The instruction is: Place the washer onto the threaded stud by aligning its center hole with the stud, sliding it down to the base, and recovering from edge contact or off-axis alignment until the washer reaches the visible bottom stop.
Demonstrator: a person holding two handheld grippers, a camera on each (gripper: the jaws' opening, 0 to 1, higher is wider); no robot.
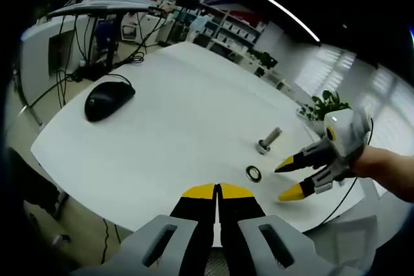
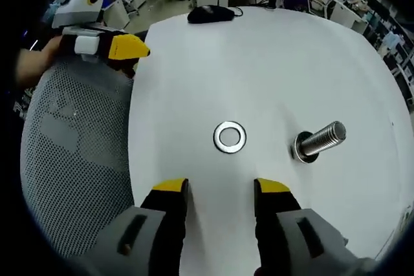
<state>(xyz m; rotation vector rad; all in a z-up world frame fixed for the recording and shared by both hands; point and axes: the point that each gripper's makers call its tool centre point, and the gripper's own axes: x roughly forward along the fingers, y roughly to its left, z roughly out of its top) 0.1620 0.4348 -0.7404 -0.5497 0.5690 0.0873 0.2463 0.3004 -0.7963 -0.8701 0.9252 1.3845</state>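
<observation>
The washer (image 2: 230, 137) lies flat on the tabletop (image 2: 272, 63) beside the threaded stud (image 2: 319, 140), squarely framed for pickup by the spread right hand-held gripper (image 2: 220, 189), while the left hand-held gripper (image 1: 217, 191) is kept closed and empty.

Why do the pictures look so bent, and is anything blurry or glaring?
Both views are fisheye, so the white table edge curves. In the left gripper view, ceiling light strips glare and far shelves are soft; the washer is small. In the right gripper view, the washer and threaded stud are sharp, with faint shadows.
</observation>
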